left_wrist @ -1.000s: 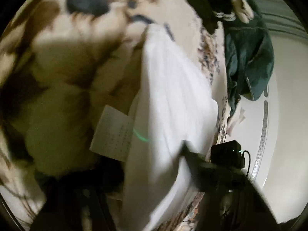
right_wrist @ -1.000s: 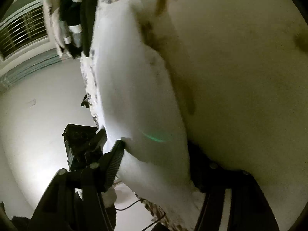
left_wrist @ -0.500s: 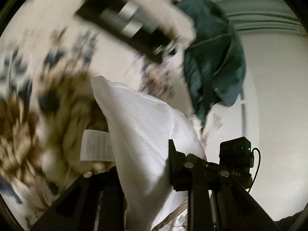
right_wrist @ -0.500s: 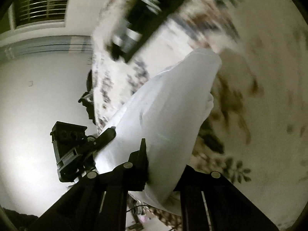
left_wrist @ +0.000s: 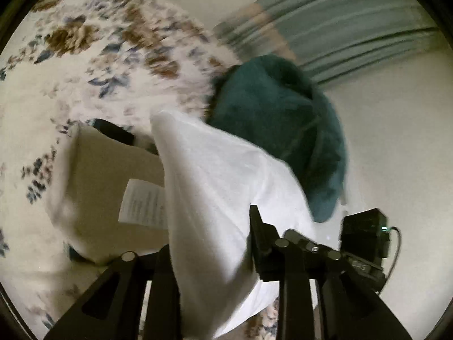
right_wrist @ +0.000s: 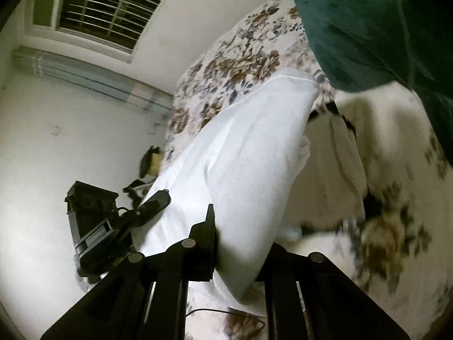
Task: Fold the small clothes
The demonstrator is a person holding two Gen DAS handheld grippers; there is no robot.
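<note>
A white garment hangs stretched between both grippers above a floral bed cover. My left gripper is shut on one edge of it. My right gripper is shut on the other edge of the same white garment. A white care label shows beside the cloth in the left wrist view. Part of a cream garment lies below on the bed.
A dark green garment lies bunched on the bed beyond the white one; it also fills the top right of the right wrist view. A window with bars and a white wall are to the left.
Both grippers have lifted and tilted up with the white garment. The view has swung from the bed surface toward the wall, window and green garment.
</note>
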